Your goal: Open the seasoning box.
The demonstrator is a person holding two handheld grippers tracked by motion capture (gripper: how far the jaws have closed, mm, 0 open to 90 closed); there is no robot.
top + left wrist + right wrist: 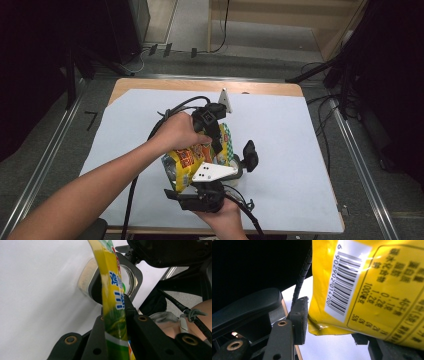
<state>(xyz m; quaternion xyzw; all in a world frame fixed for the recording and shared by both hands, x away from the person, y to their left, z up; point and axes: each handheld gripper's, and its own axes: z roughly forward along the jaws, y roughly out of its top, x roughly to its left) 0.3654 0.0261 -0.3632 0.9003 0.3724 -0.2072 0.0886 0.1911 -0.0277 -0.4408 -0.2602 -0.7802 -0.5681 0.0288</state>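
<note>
At centre of the high view, a yellow snack packet point(186, 161) is held between two hand-held grippers above the white table cover point(290, 150). Its face is bright yellow with orange and red printing and a green-and-white checked band at its upper right edge. The left gripper point(215, 137) reaches in from the upper side, its jaws clamped on the packet's edge; in the left gripper view the packet point(113, 307) runs edge-on up the middle of the frame, yellow with blue characters, turning green toward the bottom, pinched between the black jaws. Beyond it lies a clear round-rimmed container point(87, 280) on the white cover. The right gripper point(210, 192) sits at lower centre. In the right gripper view the packet's back point(372, 290) occupies the upper right, showing a white barcode panel and printed table; whether these half-parted jaws press it cannot be told.
</note>
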